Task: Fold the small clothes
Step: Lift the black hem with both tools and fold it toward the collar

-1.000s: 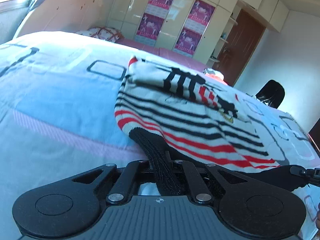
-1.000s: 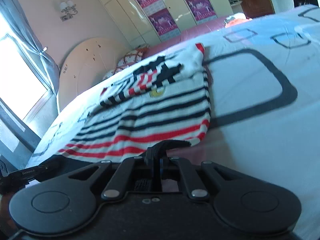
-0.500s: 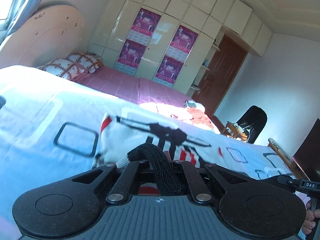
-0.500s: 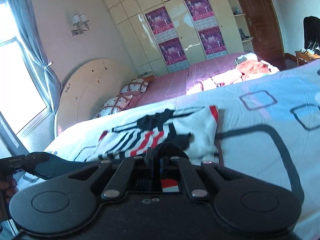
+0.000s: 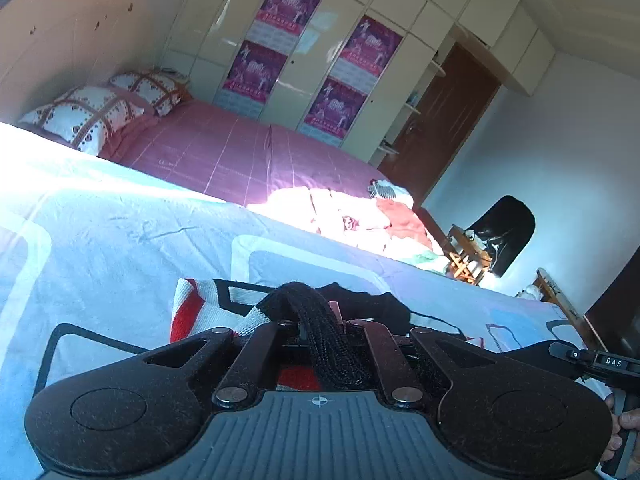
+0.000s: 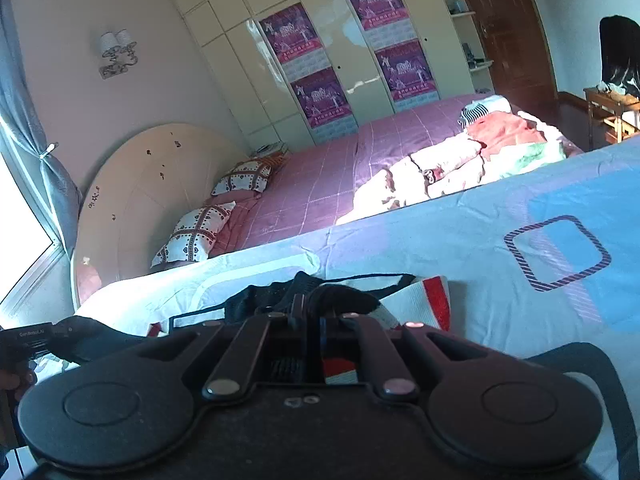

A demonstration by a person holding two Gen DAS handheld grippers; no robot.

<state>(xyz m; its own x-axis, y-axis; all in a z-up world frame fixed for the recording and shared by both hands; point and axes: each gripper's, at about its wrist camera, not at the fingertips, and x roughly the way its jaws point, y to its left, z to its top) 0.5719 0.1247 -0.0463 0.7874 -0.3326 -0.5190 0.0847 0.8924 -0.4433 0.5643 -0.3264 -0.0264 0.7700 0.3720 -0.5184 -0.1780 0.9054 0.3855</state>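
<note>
While both claws sit low at centre frame, the scene reads:
Left gripper (image 5: 320,332): pinched tight on the black ribbed hem of the striped garment (image 5: 208,312).
Right gripper (image 6: 316,316): clamped on the same hem.
Garment: bunched just past the fingers, lower centre, on the blue bedsheet (image 5: 120,232); its folds are probably doubled, hard to tell.
Pink bed (image 5: 240,152): upper middle, beyond the sheet.
Wardrobe (image 5: 320,40): top, bearing posters.

The left claw (image 5: 320,320) is clamped tight, angled downward. The right claw (image 6: 316,312) matches it, also clamped. A hand (image 5: 624,432) grips the right handle.
</note>
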